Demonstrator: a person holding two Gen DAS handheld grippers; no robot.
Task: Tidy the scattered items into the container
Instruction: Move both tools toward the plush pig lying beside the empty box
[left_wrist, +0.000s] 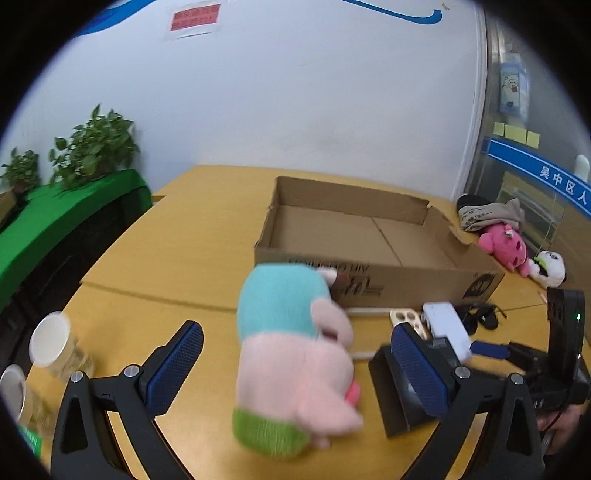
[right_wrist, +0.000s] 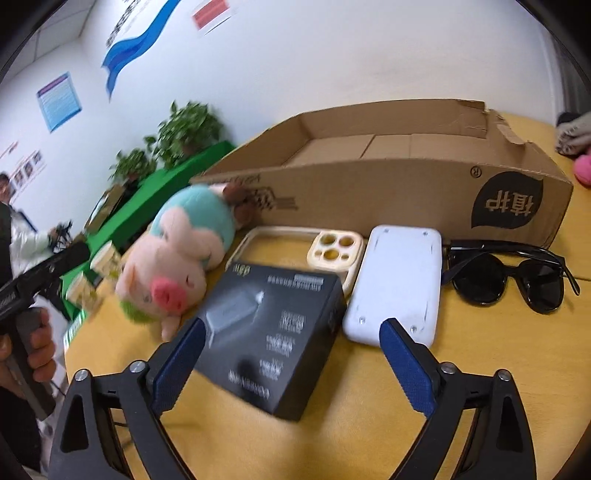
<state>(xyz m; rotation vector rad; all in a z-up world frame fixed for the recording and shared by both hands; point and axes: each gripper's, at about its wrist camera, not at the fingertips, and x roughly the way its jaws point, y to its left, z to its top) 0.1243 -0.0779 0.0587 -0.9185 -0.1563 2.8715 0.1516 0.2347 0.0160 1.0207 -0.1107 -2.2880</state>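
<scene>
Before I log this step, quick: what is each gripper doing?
Left gripper: open, empty, jaws either side of the pig plush without gripping it.
Right gripper: open, empty, above the black box.

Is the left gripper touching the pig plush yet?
Apart. The left wrist view shows the left gripper open, with bare table visible between each blue pad and the pig plush.

**What I can't see well**

My left camera shows the pig plush toy (left_wrist: 295, 365) blurry. It hides part of the cardboard box (left_wrist: 373, 275) print. The black box (left_wrist: 400, 391) sits half behind a finger pad. Cups (left_wrist: 51, 347) get cut off.
</scene>
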